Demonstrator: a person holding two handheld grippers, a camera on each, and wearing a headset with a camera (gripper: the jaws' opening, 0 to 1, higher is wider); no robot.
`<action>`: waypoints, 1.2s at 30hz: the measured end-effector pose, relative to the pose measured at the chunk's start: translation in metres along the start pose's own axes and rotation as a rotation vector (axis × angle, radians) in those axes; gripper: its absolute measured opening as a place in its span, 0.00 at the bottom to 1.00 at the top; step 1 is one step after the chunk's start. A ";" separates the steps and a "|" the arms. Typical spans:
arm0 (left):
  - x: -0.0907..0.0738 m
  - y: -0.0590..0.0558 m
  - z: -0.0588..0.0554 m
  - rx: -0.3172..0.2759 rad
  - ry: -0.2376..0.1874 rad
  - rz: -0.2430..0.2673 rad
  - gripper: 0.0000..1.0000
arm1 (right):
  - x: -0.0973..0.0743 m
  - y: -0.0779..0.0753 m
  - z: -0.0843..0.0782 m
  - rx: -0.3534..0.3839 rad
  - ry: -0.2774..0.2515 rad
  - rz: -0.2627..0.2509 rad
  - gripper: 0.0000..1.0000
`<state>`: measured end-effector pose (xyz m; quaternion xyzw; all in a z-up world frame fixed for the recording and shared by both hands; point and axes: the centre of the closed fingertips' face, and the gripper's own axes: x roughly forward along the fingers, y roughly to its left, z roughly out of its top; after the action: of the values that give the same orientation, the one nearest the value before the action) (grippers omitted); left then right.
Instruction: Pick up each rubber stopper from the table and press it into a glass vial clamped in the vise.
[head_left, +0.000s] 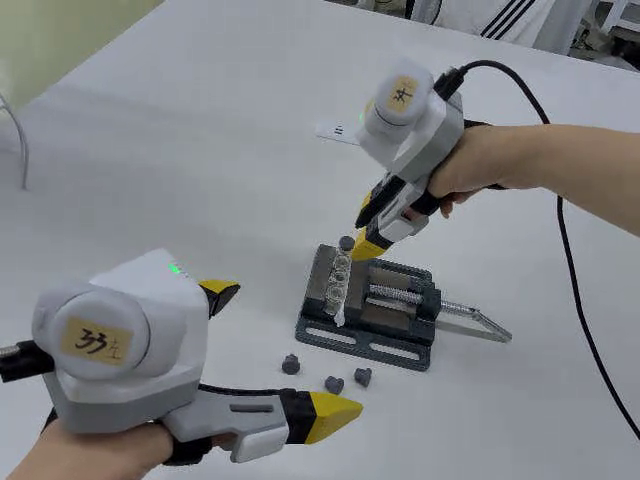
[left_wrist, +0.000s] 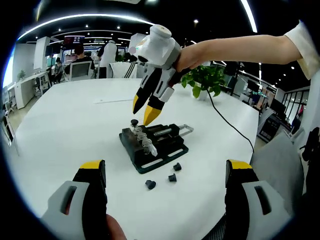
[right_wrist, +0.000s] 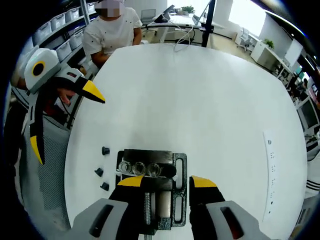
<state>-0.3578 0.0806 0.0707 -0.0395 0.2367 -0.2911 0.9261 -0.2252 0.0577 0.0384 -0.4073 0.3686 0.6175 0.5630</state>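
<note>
Grey stoppers (head_left: 334, 383) lie beside the vise (head_left: 400, 335); left claw (left_wrist: 166, 165) gapes wide, right claw (left_wrist: 142, 114) part-open over vials (head_left: 340, 280).

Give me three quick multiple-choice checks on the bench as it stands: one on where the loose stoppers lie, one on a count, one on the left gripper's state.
1. Where do the loose rubber stoppers lie?
A) on the table, just off the base of the vise
B) on top of the vise screw
C) at the table's far edge

2. How many loose stoppers lie there?
A) one
B) three
C) six

3. How does the left gripper stand?
A) shut on a stopper
B) shut on a vial
C) open, with nothing between its jaws

Answers:
1 A: the head view shows them on the bare tabletop close to the vise's base.
2 B: three dark plugs can be counted in each of the three views.
3 C: its own view shows the yellow tips wide apart with nothing held between them.
</note>
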 end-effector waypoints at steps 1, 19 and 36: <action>0.000 0.001 0.000 0.001 0.000 0.001 0.99 | 0.000 -0.001 0.001 -0.003 -0.016 -0.011 0.36; -0.010 0.002 0.000 0.043 0.011 0.008 0.99 | -0.021 0.056 -0.014 0.057 -0.268 -0.078 0.48; -0.018 0.008 -0.005 0.068 0.031 0.018 0.99 | 0.011 0.109 -0.036 0.167 -0.407 -0.139 0.29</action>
<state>-0.3690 0.0980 0.0720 -0.0012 0.2414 -0.2912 0.9257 -0.3304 0.0184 0.0139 -0.2510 0.2684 0.6137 0.6988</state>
